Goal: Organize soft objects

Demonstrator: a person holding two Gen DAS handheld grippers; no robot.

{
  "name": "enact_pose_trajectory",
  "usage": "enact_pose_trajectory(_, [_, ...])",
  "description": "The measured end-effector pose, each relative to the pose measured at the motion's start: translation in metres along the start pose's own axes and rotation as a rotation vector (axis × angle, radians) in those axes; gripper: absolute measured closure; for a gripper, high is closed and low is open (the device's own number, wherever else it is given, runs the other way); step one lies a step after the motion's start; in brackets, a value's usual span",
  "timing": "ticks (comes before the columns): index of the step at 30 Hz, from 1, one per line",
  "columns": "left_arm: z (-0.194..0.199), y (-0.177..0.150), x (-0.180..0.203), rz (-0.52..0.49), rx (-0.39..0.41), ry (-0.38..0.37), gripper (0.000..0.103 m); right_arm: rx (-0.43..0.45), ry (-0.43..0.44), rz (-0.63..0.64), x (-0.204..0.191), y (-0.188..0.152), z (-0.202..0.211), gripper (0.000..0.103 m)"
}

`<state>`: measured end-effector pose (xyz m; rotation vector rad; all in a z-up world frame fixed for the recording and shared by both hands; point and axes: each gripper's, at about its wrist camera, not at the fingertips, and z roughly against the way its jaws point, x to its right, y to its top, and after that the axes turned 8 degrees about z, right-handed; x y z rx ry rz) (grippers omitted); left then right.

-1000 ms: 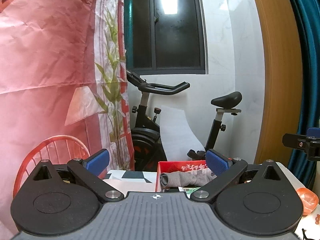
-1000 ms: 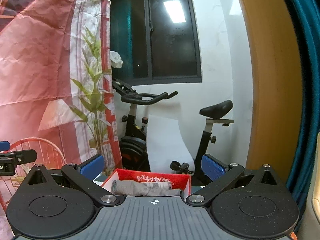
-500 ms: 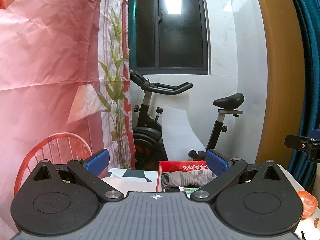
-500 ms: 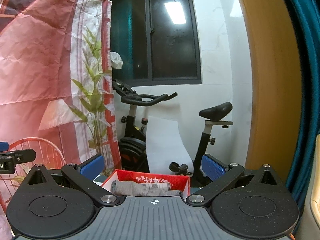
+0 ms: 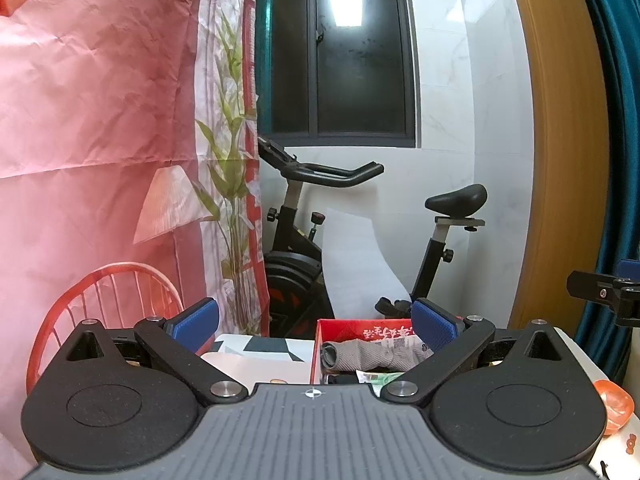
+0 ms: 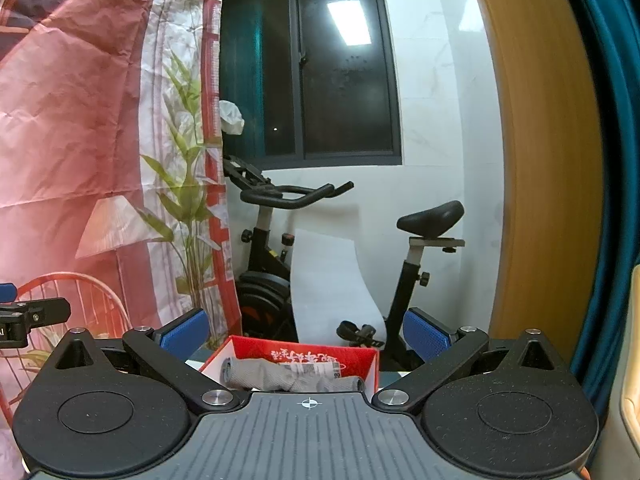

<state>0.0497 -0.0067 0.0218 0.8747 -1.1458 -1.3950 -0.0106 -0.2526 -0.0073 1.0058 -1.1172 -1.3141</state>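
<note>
I hold the left claw and right claw wide and empty, raised level above the table for clearance. The grey sock lies rolled inside the red box, apparently already stowed.

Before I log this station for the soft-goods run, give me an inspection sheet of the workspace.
Surface: white table, mostly hidden by the grippers.
Job's things: grey rolled socks lie inside the red box.
Clutter: orange dish at the table's right edge.
Grippers: left gripper open, empty; right gripper open, empty.
Cables: nothing seen.
Surroundings: exercise bike, dark window, pink printed curtain, teal curtain.
</note>
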Motion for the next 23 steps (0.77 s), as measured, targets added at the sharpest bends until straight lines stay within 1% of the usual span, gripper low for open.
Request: enact_pose_trajectory(23, [0.0007,-0.0004,-0.0025,0.01,-0.003,0.004,0.0,-0.013,-0.007,-0.004,0.0061,-0.0034,-0.0016,0.0])
